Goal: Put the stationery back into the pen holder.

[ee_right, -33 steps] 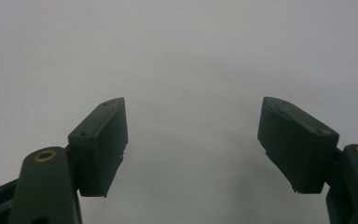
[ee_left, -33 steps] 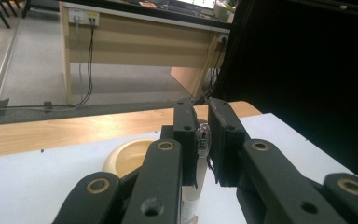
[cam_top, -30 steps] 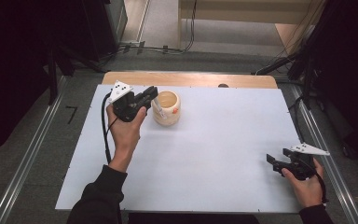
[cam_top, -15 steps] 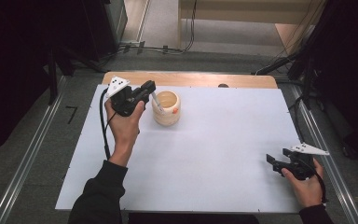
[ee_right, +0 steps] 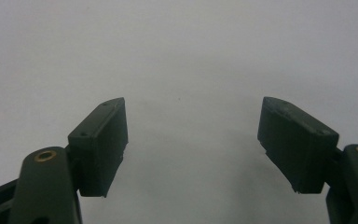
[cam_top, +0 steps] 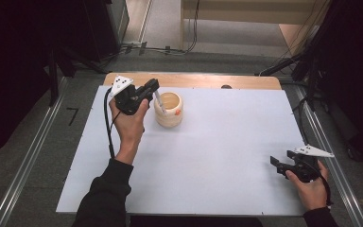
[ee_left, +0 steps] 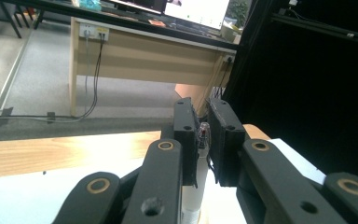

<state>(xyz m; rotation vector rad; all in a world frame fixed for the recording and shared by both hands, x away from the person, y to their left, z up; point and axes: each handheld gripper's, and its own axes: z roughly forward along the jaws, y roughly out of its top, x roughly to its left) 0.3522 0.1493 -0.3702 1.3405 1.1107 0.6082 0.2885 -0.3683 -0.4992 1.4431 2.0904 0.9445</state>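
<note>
White mat (cam_top: 217, 156): wooden cup (cam_top: 169, 109) at far left. Left gripper (cam_top: 150, 89) clenched on pen (cam_top: 159, 101), tip over cup mouth. Advise: hold pen upright, lower inside rim, then release. Right gripper (cam_top: 280, 166) released, idle, well apart.

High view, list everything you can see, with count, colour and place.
cup: one, light wood with a small orange mark, far left part of the table
pen: one, white, slanting from the left gripper into the cup's mouth
table sheet: one, white, covering the table
wooden table edge: one, tan, along the far side
desk: one, light wood, on the floor beyond the table
left gripper: one, black, above the cup's left rim, fingers shut on the pen
right gripper: one, black, near right corner, fingers open
</note>
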